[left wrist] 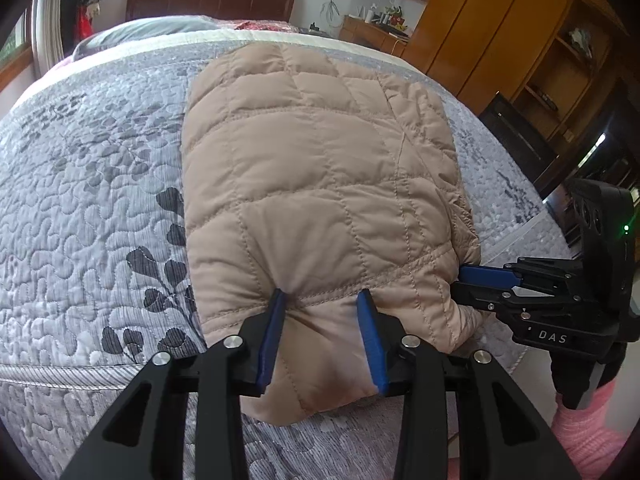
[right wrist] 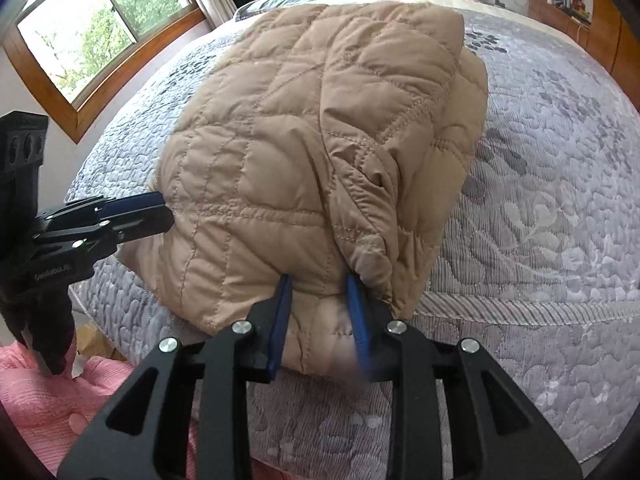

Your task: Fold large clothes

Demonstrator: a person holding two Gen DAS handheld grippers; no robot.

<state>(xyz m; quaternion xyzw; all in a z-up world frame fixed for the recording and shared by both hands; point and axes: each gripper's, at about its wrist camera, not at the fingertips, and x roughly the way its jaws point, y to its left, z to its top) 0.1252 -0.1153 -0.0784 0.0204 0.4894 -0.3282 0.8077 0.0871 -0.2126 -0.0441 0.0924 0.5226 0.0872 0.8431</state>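
Note:
A beige quilted jacket [left wrist: 320, 168] lies folded on the bed, its near hem at the bed's front edge. My left gripper [left wrist: 322, 300] holds the hem's left part between its blue pads, with fabric bunched between them. My right gripper [right wrist: 318, 284] grips the hem's right part the same way, beside a gathered sleeve cuff [right wrist: 374, 260]. The jacket also fills the right wrist view [right wrist: 320, 140]. Each gripper shows in the other's view: the right one [left wrist: 464, 280] at the jacket's right corner, the left one [right wrist: 160, 208] at its left corner.
The bed has a grey floral quilted cover [left wrist: 88, 200] with a pillow [left wrist: 152, 30] at the head. Wooden wardrobes [left wrist: 500, 28] stand to the right, a window [right wrist: 92, 28] to the left. Pink sleeves [right wrist: 48, 396] of the person show low down.

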